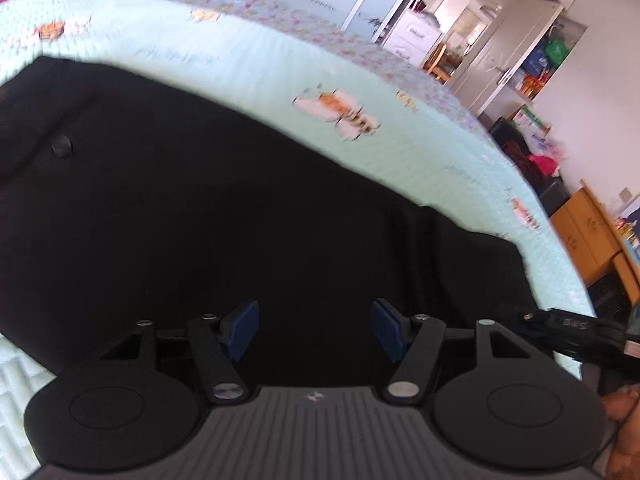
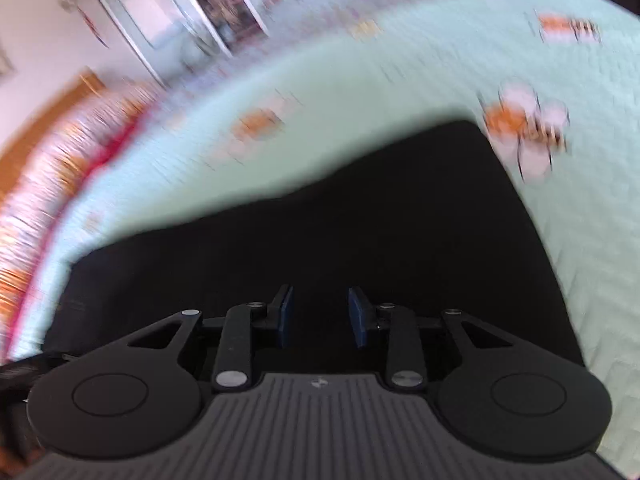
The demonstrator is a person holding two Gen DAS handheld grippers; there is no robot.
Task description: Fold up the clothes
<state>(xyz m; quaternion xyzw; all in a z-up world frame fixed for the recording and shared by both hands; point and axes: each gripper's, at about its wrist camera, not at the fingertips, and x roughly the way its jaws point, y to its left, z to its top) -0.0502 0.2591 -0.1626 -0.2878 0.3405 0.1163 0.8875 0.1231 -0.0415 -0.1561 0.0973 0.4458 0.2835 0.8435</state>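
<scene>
Pale green bedding with orange-and-white butterflies covers the bed [image 1: 248,64] where a black garment [image 1: 200,208] lies spread flat. Over it, the left hand-held gripper [image 1: 315,330] has its blue pads standing wide with only cloth beneath them, nothing pinched; the right hand-held gripper [image 2: 320,316] shows a narrower gap, also empty, above the same garment [image 2: 340,220]. Both look to be between grasps, so the step in hand is likely choosing the next edge. To do it well, each should come down on a hem or corner near the cloth's border, pinch a single layer cleanly, and lift both sides together so the fold lands straight. A small round button-like bump [image 1: 61,146] shows on the fabric to the left; best kept clear of the pads. Further out, a white wardrobe [image 1: 500,40], cluttered shelves and a wooden cabinet [image 1: 588,232] stand beyond the bed, well apart and no obstacle. The right view is blurred, so edges there are hard to judge.
</scene>
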